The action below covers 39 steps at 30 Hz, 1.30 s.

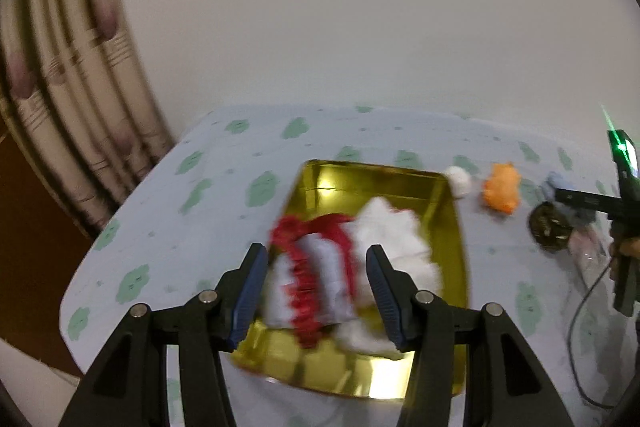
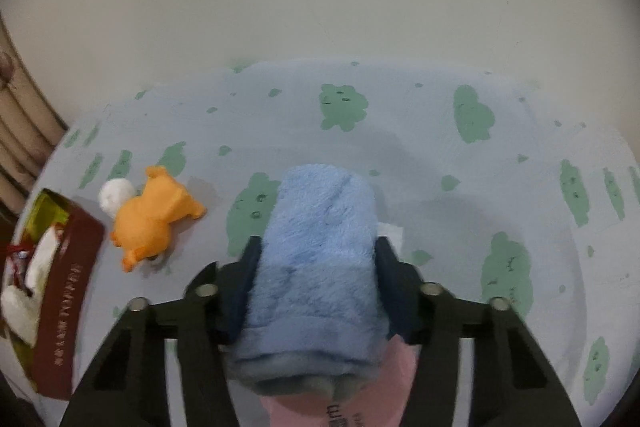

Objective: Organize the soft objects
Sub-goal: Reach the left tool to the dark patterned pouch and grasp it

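Note:
A gold tin [image 1: 452, 227] lies on the patterned tablecloth. It holds a white fluffy piece [image 1: 396, 235] and a pale folded cloth with a red frill [image 1: 312, 267]. My left gripper [image 1: 316, 251] hovers open above that cloth, its fingers apart from it. My right gripper [image 2: 319, 243] is shut on a rolled blue towel [image 2: 320, 287], with the pads pressing on its two sides. An orange plush toy [image 2: 154, 217] and a small white ball [image 2: 116, 195] lie between the towel and the tin, whose maroon side [image 2: 64, 307] faces the right wrist view.
A pink packet [image 2: 396, 379] lies under the towel's near end. A dark round object [image 1: 548, 227] and a black cable [image 1: 580, 327] are at the right of the left wrist view. A curtain [image 1: 60, 87] hangs beyond the table's left edge, and a plain wall stands behind.

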Tool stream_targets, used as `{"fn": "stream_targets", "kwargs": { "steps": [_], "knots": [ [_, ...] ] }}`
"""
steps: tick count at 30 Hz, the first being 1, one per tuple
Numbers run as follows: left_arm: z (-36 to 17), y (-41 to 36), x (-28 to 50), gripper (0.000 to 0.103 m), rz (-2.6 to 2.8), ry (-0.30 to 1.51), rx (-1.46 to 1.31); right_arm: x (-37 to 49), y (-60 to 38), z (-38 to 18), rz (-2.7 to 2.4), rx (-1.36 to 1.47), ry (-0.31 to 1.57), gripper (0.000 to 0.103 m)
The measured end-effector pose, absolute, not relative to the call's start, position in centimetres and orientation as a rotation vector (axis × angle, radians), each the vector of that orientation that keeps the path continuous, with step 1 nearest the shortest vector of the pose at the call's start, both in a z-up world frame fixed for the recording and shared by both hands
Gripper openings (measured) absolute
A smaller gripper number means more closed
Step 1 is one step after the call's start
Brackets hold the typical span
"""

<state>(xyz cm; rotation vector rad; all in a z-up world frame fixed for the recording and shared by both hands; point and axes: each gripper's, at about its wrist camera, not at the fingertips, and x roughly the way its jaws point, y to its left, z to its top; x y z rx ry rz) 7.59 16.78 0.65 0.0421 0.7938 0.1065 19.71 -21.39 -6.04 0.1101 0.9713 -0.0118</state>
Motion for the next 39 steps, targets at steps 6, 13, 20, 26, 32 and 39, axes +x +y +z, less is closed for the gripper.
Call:
{"fn": "stream_targets", "kwargs": {
  "steps": [6, 13, 20, 26, 32, 39],
  "knots": [
    [0.0, 12.2, 8.9, 0.053, -0.037, 0.835, 0.016, 18.2, -21.8, -4.4, -0.021, 0.082, 0.905, 0.031],
    [-1.5, 6.6, 9.8, 0.053, -0.161, 0.876, 0.062, 14.5, -23.9, -3.1, -0.082, 0.048, 0.846, 0.03],
    [-3.0, 2.1, 10.8, 0.053, -0.27, 0.916, 0.066, 10.3, -26.5, -3.7, -0.142, 0.029, 0.849, 0.029],
    [-3.7, -1.2, 11.5, 0.053, -0.33, 0.904, 0.105, 7.6, -29.1, -4.8, -0.228, 0.037, 0.855, 0.029],
    [-5.1, -4.6, 11.9, 0.053, -0.418, 0.937, 0.173, 6.5, -30.6, -6.9, -0.254, 0.094, 0.882, 0.029],
    [-6.7, -7.5, 12.9, 0.053, -0.466, 0.938, 0.241, 6.5, -30.1, -7.8, -0.251, 0.07, 0.885, 0.03]
  ]
}}
